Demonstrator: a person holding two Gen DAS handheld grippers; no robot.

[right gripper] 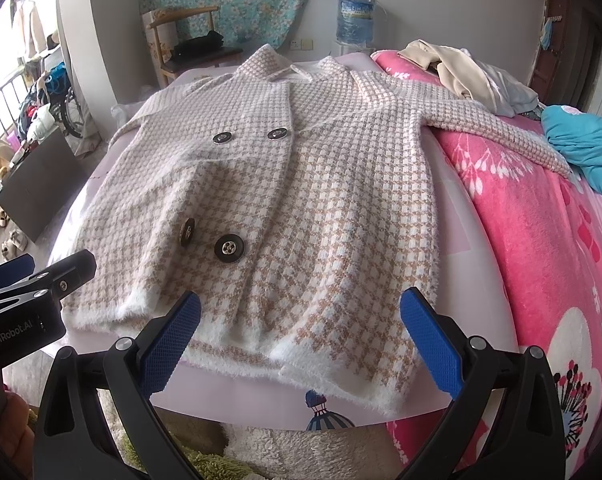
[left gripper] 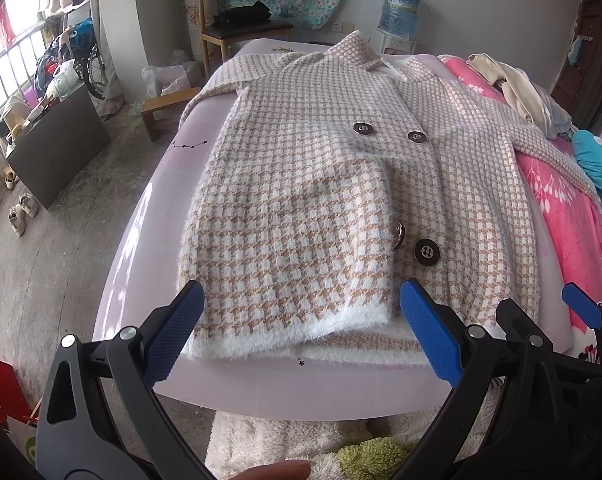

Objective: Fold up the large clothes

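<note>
A fuzzy beige-and-white houndstooth coat [left gripper: 313,184] with dark round buttons lies flat, front up, on a pale lilac sheet [left gripper: 149,216], collar far, white hem near. Its right sleeve stretches over the pink blanket. It also shows in the right wrist view [right gripper: 321,200]. My left gripper [left gripper: 301,332] is open, its blue pads either side of the hem's left part, just above it. My right gripper [right gripper: 301,336] is open over the hem's right part and holds nothing. The right gripper also shows at the right edge of the left wrist view [left gripper: 541,320].
A pink flowered blanket [right gripper: 541,240] covers the bed's right side, with a teal garment [right gripper: 589,148] and a pile of beige clothes [right gripper: 461,72] on it. A wooden chair [left gripper: 237,28] and a water dispenser [left gripper: 399,12] stand behind. A fluffy rug [left gripper: 285,440] lies below the bed edge.
</note>
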